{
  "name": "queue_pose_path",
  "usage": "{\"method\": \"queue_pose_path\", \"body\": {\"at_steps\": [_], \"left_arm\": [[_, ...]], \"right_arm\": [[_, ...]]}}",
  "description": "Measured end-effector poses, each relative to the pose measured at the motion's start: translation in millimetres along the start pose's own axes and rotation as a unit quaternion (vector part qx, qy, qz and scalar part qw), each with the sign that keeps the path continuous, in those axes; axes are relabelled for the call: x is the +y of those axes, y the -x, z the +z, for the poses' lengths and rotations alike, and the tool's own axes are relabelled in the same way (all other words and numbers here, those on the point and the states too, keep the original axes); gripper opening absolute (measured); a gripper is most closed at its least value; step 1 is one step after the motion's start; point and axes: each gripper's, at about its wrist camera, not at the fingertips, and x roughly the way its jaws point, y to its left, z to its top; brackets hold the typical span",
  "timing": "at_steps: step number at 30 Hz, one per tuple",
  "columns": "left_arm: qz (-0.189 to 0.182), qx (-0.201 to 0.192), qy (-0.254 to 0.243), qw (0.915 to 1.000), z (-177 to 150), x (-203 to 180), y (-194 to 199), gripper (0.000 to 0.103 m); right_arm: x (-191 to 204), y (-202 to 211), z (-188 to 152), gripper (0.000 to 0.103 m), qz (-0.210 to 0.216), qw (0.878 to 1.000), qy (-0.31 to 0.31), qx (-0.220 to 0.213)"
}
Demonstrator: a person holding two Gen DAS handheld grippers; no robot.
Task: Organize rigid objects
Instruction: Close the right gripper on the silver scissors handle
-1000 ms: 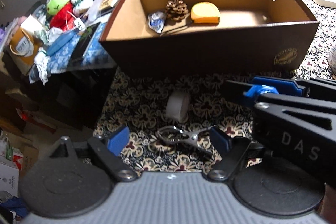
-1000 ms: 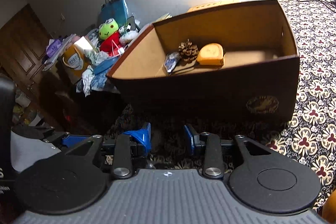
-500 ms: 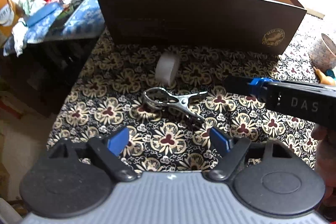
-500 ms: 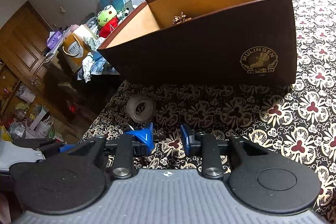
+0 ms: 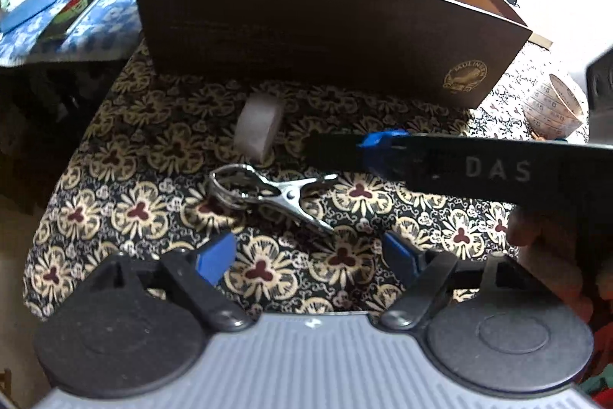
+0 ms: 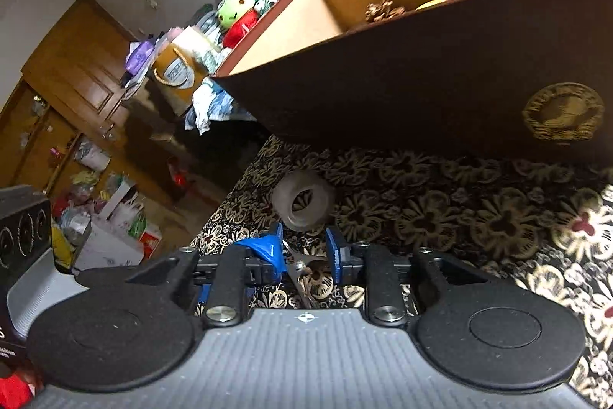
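My open left tongs (image 5: 308,252) hover just before the metal clip (image 5: 268,192), lying crosswise, ring end leftward. My right tongs (image 6: 304,250), narrowly parted, straddle its jaw end, mostly hiding it.

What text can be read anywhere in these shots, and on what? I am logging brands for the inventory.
"DAS": pale letters on the side of the right gripper.
"MULINSEN", only partly legible: arched over the gold emblem on the brown box.
Paper cup: small printed marks, too small to read.
Orange bag: round logo, blurred, unreadable.
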Motion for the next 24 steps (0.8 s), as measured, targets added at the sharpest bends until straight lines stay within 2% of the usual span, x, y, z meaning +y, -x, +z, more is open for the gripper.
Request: {"method": "queue_pose_path", "body": {"at_steps": [6,12,17,21,24], "left_arm": [[-0.015,0.002,-0.009,0.9998,5.1,5.2,-8.3,0.081],[-0.041,0.006,-0.018,0.9990,7.1,12.0,-12.6,0.082],[-0.040,0.006,-0.039,0.9984,6.8,11.6,-15.1,0.082],[-0.051,0.009,-0.055,0.9971,1.4,12.1,-11.0,0.082],[-0.045,0.008,-0.072,0.9964,-0.2,8.2,-12.0,0.081]], "right_arm": [[-0.7,-13.7,7.3,0.002,0.003,0.999,-0.003,0.032],[-14.0,-20.6,5.1,0.000,0.024,0.995,-0.056,0.074],[-24.9,-17.9,-5.5,0.000,0.059,0.985,-0.112,0.116],[-26.9,-10.7,-11.4,0.000,0.077,0.981,-0.132,0.123],[-23.8,-8.8,-11.9,0.000,0.066,0.985,-0.118,0.111]]}}
